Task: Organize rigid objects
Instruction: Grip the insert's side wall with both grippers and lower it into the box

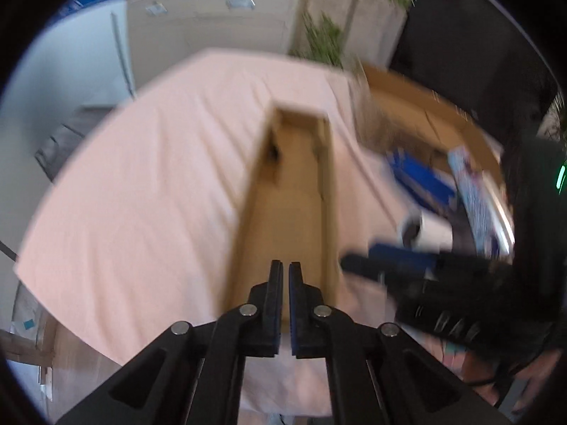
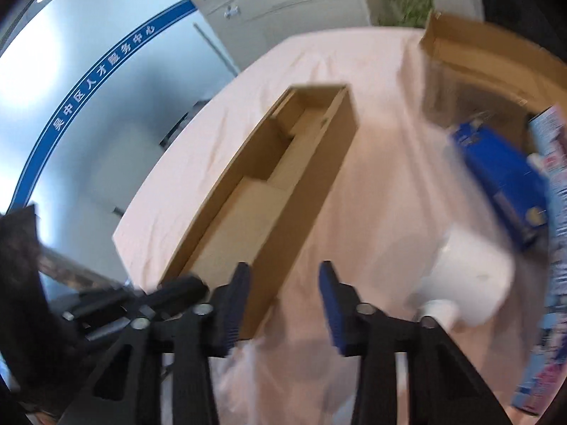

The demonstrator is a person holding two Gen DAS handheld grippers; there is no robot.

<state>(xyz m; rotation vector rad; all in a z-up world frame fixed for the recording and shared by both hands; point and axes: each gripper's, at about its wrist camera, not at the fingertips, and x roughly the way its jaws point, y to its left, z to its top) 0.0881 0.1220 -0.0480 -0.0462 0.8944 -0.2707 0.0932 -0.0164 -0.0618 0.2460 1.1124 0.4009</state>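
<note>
A long narrow open cardboard box [image 1: 290, 194] lies on the pink cloth-covered table [image 1: 141, 194], running away from me. My left gripper [image 1: 285, 272] is shut and empty over the box's near end. In the right wrist view the same box [image 2: 269, 184] lies diagonally, with nothing in it that I can see. My right gripper [image 2: 283, 276] is open and empty at the box's near right corner. It also shows in the left wrist view [image 1: 407, 272], blurred. A blue box [image 2: 503, 177], a white bottle [image 2: 467, 279] and a patterned carton [image 2: 553, 212] lie to the right.
A large open cardboard box [image 2: 489, 56] stands at the far right of the table [image 2: 372, 194], behind the loose items. A cabinet, a glass wall with a blue band and a plant stand behind the table. The view is motion-blurred.
</note>
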